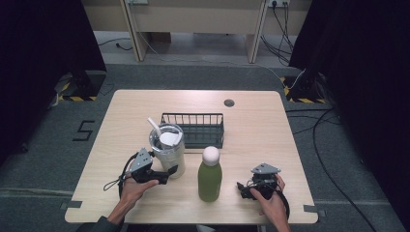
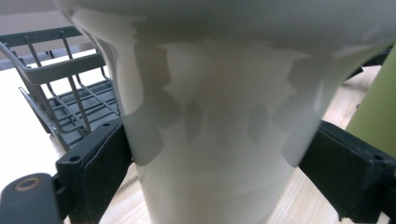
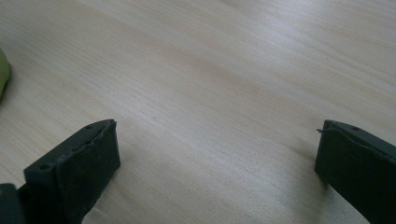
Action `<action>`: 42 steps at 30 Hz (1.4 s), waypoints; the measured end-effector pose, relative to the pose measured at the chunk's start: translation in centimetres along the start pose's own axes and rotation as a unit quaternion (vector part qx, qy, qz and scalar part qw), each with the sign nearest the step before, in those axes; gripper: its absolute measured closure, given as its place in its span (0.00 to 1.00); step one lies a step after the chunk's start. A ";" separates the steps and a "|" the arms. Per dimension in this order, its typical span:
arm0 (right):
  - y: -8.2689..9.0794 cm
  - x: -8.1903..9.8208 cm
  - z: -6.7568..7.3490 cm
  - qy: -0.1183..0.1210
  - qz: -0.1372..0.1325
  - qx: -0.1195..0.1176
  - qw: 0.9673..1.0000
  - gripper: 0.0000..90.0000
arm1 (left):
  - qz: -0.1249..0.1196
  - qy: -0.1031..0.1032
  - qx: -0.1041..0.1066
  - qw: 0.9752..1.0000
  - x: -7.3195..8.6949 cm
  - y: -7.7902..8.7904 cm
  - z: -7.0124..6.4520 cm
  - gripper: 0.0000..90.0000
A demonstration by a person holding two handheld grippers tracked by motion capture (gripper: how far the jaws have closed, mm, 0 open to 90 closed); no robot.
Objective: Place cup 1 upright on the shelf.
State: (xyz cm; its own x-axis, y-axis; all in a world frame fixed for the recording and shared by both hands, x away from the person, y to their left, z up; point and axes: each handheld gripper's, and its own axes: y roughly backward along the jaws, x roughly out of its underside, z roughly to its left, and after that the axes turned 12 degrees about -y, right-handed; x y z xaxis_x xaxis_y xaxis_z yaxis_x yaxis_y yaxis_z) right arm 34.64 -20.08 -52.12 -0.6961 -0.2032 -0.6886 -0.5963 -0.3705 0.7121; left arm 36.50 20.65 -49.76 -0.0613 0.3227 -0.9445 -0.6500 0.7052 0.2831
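On the wood table (image 1: 251, 121), our left gripper (image 1: 167, 175) squeezes the cup (image 1: 168, 150), which stands just in front of the rack (image 1: 198, 126). Our right gripper (image 1: 243, 189) waits open. We have grabbed; lifting is left.

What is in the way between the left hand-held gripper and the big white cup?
Nothing visible. The left hand-held gripper already has the white cup between its jaws, one on each side of the lower body. The green bottle stands beside it, and the wire basket sits behind.
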 end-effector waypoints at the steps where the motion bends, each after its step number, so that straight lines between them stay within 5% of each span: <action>1: 0.0 0.0 0.0 0.000 0.000 0.000 1.000 0.00 | -0.001 -0.001 -0.001 1.000 0.0 -0.1 0.0 0.11; 25: 0.0 0.0 0.0 0.001 0.000 -0.001 1.000 0.00 | -0.046 -0.002 -0.014 0.999 0.5 -1.7 -0.1 0.11; 42: 0.0 0.0 0.1 0.002 0.001 -0.004 1.000 0.00 | -0.043 0.006 -0.032 0.999 0.1 -1.1 0.9 0.12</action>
State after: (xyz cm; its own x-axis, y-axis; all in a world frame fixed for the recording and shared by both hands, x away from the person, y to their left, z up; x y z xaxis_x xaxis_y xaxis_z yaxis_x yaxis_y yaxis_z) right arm 34.59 -20.02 -52.11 -0.6956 -0.2083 -0.6875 -0.5917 -0.3767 0.7128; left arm 37.92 20.46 -50.04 -0.0118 0.2547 -0.9669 -0.6997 0.6888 0.1900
